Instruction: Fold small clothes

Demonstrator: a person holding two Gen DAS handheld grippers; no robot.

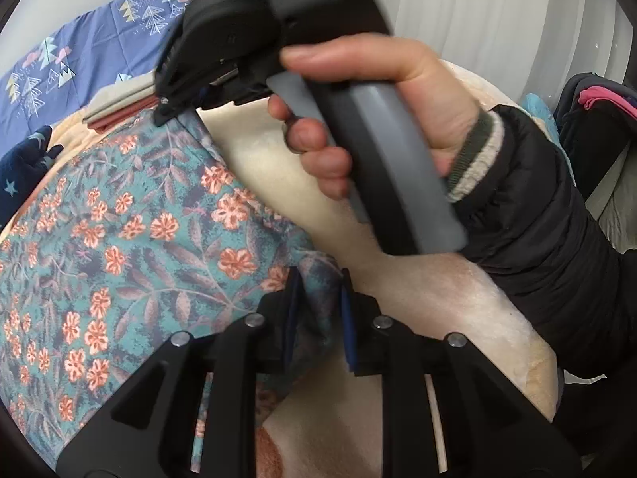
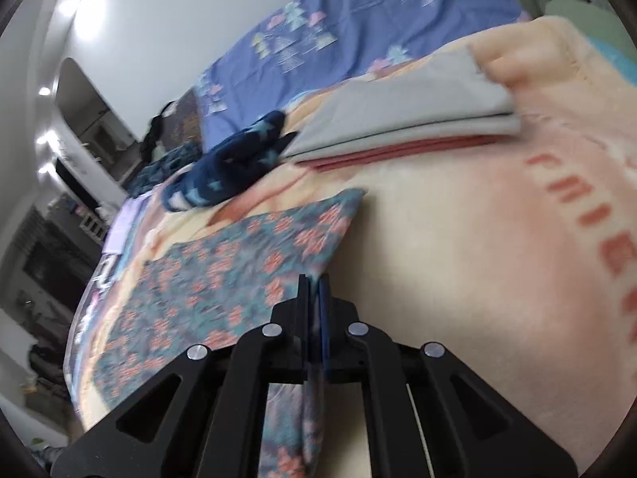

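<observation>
A: Left tool [image 1: 318, 310], nearest the lens: jaws nearly together with a bunched corner of the floral cloth [image 1: 119, 219] pinched between the pads. Gripping it.

B: Right one?

A: Right tool [image 2: 314, 298] is clamped shut on the cloth's edge too; a strip of the same print hangs down through the fingers. From the left camera, the person's hand [image 1: 378, 119] holds that tool over the cloth's far corner.

B: Where's the cloth sitting?

A: Spread on the cream blanket [image 2: 458, 239] on the bed, mostly flat. A grey and pink folded stack [image 2: 398, 127] lies beyond it, a navy star-print item [image 2: 235, 159] just beside that stack.

B: Handling?

A: Judging by the drape: thin, light, limp. No stiffness, so it sags wherever unsupported. The fleecy blanket probably drags on it, so lift rather than slide.

B: Grip points?

A: Corners or hem, both on one edge, kept taut between the tools. Mid-panel grabs would likely bunch it.
</observation>
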